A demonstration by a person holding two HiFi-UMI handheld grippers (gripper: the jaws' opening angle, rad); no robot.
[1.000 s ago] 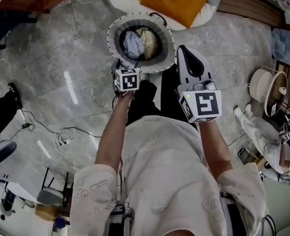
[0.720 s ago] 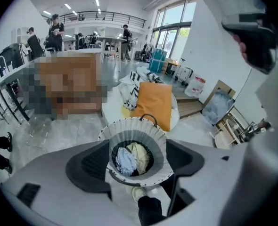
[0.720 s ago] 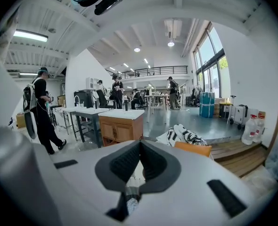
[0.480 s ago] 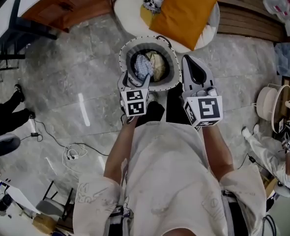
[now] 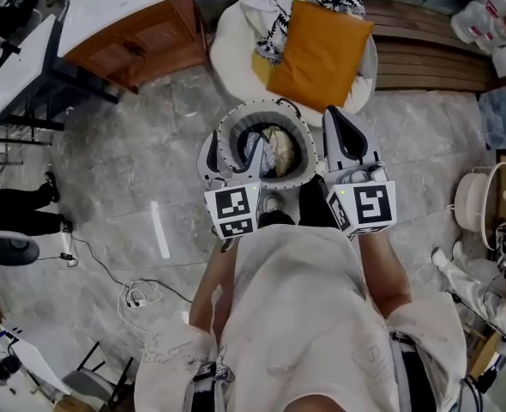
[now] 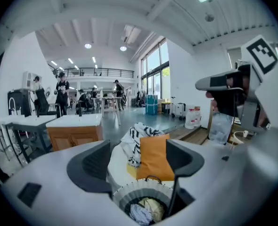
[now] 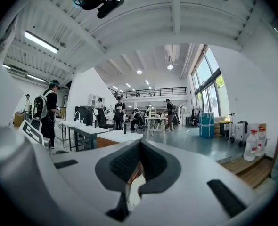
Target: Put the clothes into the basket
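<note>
1. Head view is showing the basket [image 5: 266, 107] sitting lower in the picture and nearer the person's feet than a second ago. An orange cushion [image 5: 320, 54], a black-and-white patterned cloth [image 5: 279, 7] and a wooden cabinet [image 5: 141, 37] are coming further into sight at the top.
2. The left gripper [image 6: 136, 164], which was beside the basket's left edge, is now hanging over its near rim. The right gripper [image 5: 346, 136] is staying just beside the basket's right edge.
3. Two grippers, one basket, one cushion and one white beanbag [image 5: 227, 50] are showing.
4. Two garments are lying inside the basket: a blue checked piece [image 5: 255, 154] on the left, touching a pale yellow piece [image 5: 283, 148] on the right.
5. The cushion and the patterned cloth are resting on the beanbag behind the basket.
6. The left gripper's jaws are standing wide apart and holding nothing, with the basket showing below and between them.
7. The right gripper's jaws are pressing together with nothing gripped.
</note>
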